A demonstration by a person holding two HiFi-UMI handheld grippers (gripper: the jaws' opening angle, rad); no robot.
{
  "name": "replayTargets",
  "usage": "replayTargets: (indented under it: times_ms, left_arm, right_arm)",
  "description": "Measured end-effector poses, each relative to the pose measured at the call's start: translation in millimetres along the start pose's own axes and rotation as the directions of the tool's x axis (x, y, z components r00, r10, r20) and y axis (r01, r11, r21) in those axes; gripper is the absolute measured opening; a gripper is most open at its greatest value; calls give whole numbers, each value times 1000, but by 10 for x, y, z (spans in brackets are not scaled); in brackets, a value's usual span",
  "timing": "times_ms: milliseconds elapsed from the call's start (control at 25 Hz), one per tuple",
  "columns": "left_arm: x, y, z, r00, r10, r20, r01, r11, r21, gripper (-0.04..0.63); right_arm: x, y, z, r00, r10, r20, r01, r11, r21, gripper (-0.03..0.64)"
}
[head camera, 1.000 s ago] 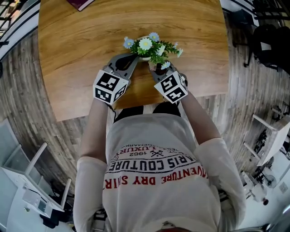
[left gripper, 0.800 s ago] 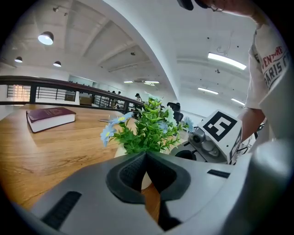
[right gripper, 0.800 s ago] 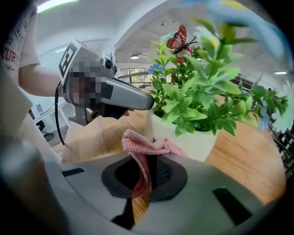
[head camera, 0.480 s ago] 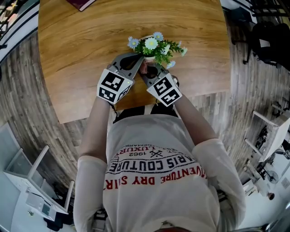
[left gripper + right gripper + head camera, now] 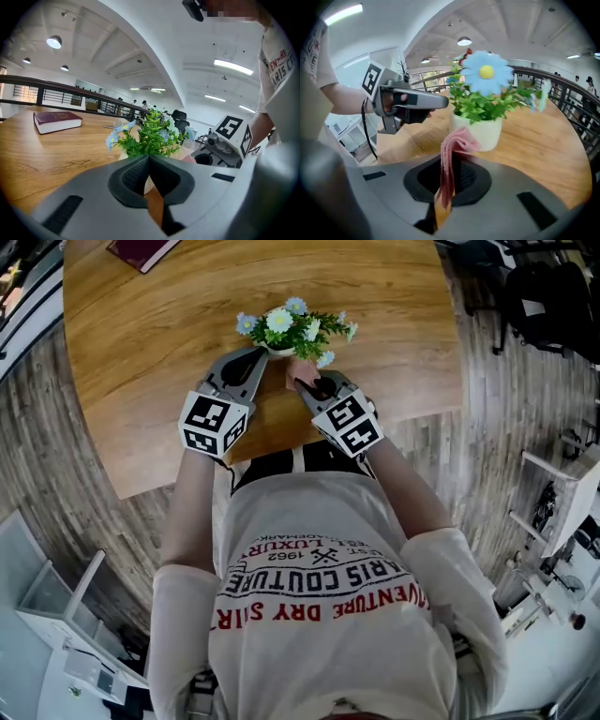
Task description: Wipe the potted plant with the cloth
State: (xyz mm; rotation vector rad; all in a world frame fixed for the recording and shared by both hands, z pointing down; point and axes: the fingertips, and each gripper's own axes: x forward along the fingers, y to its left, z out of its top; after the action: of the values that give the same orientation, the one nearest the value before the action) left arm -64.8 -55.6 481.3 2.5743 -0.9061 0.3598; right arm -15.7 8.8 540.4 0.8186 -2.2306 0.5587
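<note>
Bare wood lies left, right and far of the white pot of green leaves and blue and white flowers (image 5: 291, 329), which stands near the wooden surface (image 5: 141, 381)'s near edge. The far-left dark red book (image 5: 141, 251) is cut off. Foliage hides most of the pot from above.

The left hand-held gripper (image 5: 149, 161) is closed and empty just beside the pot. The right hand-held gripper (image 5: 451, 176) clamps the folded pink cloth (image 5: 452, 154). Cloth-to-pot contact is unclear.
</note>
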Motion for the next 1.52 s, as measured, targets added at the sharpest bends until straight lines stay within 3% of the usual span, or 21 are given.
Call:
replayTargets:
  times_ms: [400, 600, 800, 960, 1160, 1520]
  left_arm:
    - [33, -33, -86, 988, 157, -8, -157, 986, -65, 15]
    - [56, 21, -143, 970, 242, -13, -241, 963, -121, 15]
    - [89, -8, -194, 954, 300, -25, -300, 939, -168, 15]
    - [121, 36, -185, 948, 317, -37, -319, 932, -171, 15]
    - [119, 37, -173, 942, 329, -70, -337, 924, -183, 15]
    - [112, 58, -200, 941, 322, -105, -338, 907, -252, 15]
  right_arm:
    - [-361, -1008, -356, 985, -105, -135, 106, 994, 3, 37]
    - [-350, -1604, -159, 982, -99, -161, 99, 995, -10, 37]
    - [-200, -1874, 344, 988, 28, -153, -38, 997, -62, 37]
    - [20, -1895, 705, 981, 83, -176, -109, 983, -148, 37]
    - [291, -1664, 820, 942, 168, -292, -225, 958, -175, 37]
    - [521, -1220, 1030, 880, 321, -351, -399, 900, -175, 35]
